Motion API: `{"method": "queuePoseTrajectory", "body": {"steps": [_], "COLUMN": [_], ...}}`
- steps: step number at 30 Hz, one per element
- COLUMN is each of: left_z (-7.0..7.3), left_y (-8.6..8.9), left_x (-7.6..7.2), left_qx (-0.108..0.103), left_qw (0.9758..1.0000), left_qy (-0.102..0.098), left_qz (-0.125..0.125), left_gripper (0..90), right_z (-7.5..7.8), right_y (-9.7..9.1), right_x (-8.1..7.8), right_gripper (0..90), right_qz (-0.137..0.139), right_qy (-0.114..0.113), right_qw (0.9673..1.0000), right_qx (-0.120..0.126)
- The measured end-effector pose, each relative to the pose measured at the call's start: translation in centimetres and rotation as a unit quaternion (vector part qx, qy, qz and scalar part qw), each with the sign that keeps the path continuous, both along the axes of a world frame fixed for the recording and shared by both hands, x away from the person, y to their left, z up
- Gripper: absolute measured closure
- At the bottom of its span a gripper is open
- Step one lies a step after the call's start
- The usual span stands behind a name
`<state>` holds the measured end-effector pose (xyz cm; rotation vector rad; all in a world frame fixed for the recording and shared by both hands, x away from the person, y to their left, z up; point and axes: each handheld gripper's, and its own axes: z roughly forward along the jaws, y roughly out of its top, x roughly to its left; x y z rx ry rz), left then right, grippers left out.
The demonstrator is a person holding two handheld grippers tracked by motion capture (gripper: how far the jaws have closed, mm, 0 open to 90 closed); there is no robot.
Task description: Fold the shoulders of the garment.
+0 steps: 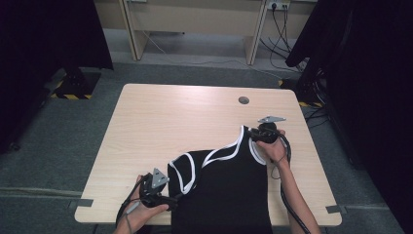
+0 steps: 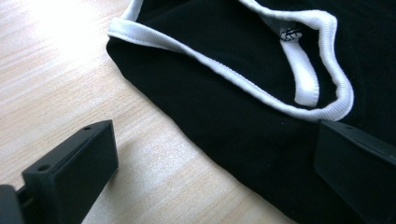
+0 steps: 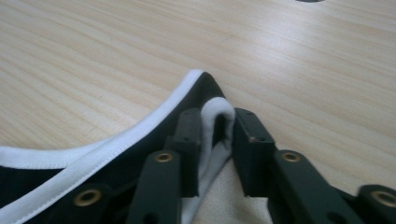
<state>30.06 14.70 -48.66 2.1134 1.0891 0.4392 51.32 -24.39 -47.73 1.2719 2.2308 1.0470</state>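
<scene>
Black garment: a black sleeveless fabric top with white ribbed trim (image 1: pixel 224 187) lies flat on the near half of the table, its lower part hanging over the near edge, its trimmed openings pointing away from the person.
Table: a light wood-grain tabletop (image 1: pixel 170 117) with a small round grey cable hole (image 1: pixel 244 100) near its far right corner.
Right gripper: the right gripper (image 1: pixel 249 132) sits at the top's far right corner, held in the person's right hand (image 1: pixel 273 146), with a grey three-cornered plate (image 1: pixel 271 119) on its top.
Right jaws: in the right gripper view they stand close together, clamped on a folded bit of white trim (image 3: pixel 219 122) at the shoulder point of the top; the fabric is bunched up between the pads.
Left gripper: the left gripper (image 1: pixel 174 199) lies low at the top's near left side, in the person's left hand (image 1: pixel 146 210), also with a grey plate (image 1: pixel 158 178) on it.
Left jaws: wide apart in the left gripper view, one over bare wood at the left, the other over black cloth at the right; nothing is pinched between them.
Armhole: the white-trimmed opening (image 2: pixel 327 79) lies just ahead of the left gripper's jaws, with a small label (image 2: pixel 290 33) inside it.
Surroundings: grey carpet floor (image 1: pixel 53 131) around the table, dark curtains (image 1: pixel 370 97) at both sides.
</scene>
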Motion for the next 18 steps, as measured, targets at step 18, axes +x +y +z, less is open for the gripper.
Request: {"method": "queuePoseTrajectory", "body": {"steps": [18], "left_z": [0.0], "left_y": [0.0], "left_x": [0.0], "left_qx": [0.000], "left_qw": [1.0000], "left_qy": [0.000], "left_qz": [0.000], "left_gripper": [0.0], "right_z": [2.4], "right_y": [0.4], "right_x": [-1.6], "right_gripper": [87.1], "right_qz": [0.019], "right_qy": [-0.029], "right_qw": [0.9993], "right_qx": [0.012]}}
